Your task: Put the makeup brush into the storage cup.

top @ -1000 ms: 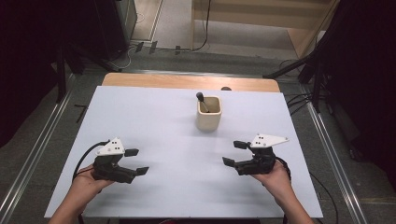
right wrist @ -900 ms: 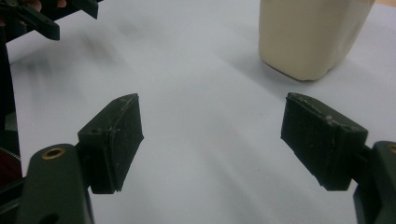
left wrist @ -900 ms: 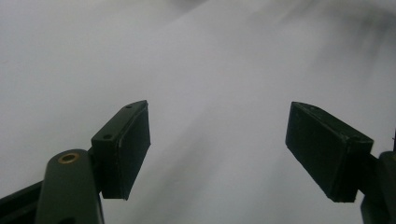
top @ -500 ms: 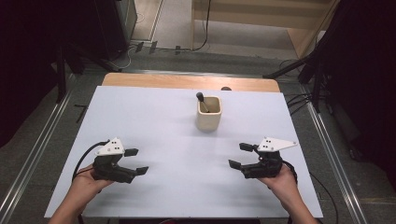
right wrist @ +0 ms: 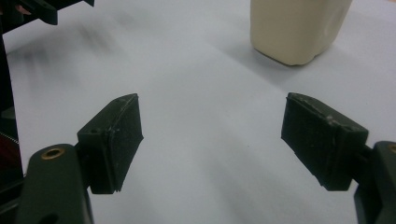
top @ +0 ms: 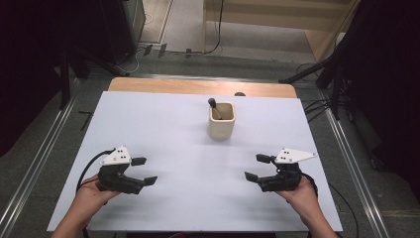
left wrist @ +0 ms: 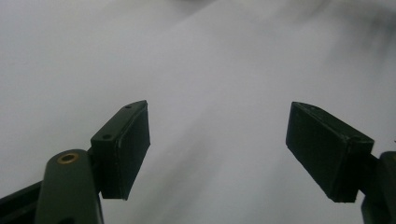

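Cream cup [top: 221,122] well apart beyond both gaping hand-held grippers.

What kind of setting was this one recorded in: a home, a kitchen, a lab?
Most likely a lab or recording workspace. A white-covered table holds just a cream cup with a dark-handled tool in it, metal floor rails run along both sides, and loose cables lie on the floor behind.

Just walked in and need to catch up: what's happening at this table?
A person sits at a white table with tongs in each hand. The left tongs and right tongs both rest low near the front edge, jaws open, holding nothing. Farther back stands a cream cup with a dark-handled tool leaning inside it. Neither tongs touches the cup; the right tongs point roughly toward it.
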`<state>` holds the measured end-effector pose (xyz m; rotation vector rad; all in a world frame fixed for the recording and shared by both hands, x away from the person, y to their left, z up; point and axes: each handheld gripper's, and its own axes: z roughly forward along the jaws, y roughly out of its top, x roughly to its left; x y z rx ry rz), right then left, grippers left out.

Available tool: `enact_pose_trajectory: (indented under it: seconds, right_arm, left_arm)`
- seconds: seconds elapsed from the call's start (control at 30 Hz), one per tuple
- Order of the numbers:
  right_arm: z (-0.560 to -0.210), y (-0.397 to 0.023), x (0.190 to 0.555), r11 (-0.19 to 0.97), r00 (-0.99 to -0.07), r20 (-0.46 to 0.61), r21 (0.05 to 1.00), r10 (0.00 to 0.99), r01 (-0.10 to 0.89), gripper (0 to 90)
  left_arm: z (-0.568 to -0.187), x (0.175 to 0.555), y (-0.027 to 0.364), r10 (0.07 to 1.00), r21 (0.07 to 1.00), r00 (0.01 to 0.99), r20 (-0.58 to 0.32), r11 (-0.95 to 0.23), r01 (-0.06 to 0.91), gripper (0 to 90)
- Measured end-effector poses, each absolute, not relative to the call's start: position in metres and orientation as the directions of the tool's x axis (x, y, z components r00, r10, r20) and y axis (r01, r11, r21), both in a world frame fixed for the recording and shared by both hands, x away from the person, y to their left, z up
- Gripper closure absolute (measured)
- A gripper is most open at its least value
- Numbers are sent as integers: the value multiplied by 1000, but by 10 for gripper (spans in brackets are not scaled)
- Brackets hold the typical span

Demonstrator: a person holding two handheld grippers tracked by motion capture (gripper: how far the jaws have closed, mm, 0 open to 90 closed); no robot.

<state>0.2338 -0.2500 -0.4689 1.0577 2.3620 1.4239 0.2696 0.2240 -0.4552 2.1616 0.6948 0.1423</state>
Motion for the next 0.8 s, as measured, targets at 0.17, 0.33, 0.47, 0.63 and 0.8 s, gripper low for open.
enact_pose_trajectory:
  seconds: [0.17, 0.33, 0.47, 0.63, 0.8]
  right_arm:
    - [-469, -250, 234, 284, -729, 193, 832, 657, 476, 213]
    - [-470, -250, 234, 283, -728, 192, 832, 658, 476, 213]
    - [-470, -250, 234, 283, -726, 190, 832, 661, 477, 213]
    - [-470, -250, 234, 289, -728, 188, 831, 659, 476, 213]
    - [-470, -251, 235, 284, -726, 190, 833, 660, 476, 213]
  left_arm:
    - [-455, 270, 224, 523, 753, 842, -133, -499, 429, 227]
    - [-456, 269, 223, 524, 755, 841, -135, -496, 430, 227]
    - [-455, 270, 224, 523, 753, 842, -132, -500, 429, 227]
    - [-455, 269, 224, 522, 753, 842, -132, -500, 428, 227]
    - [-455, 270, 224, 526, 754, 840, -136, -495, 432, 227]
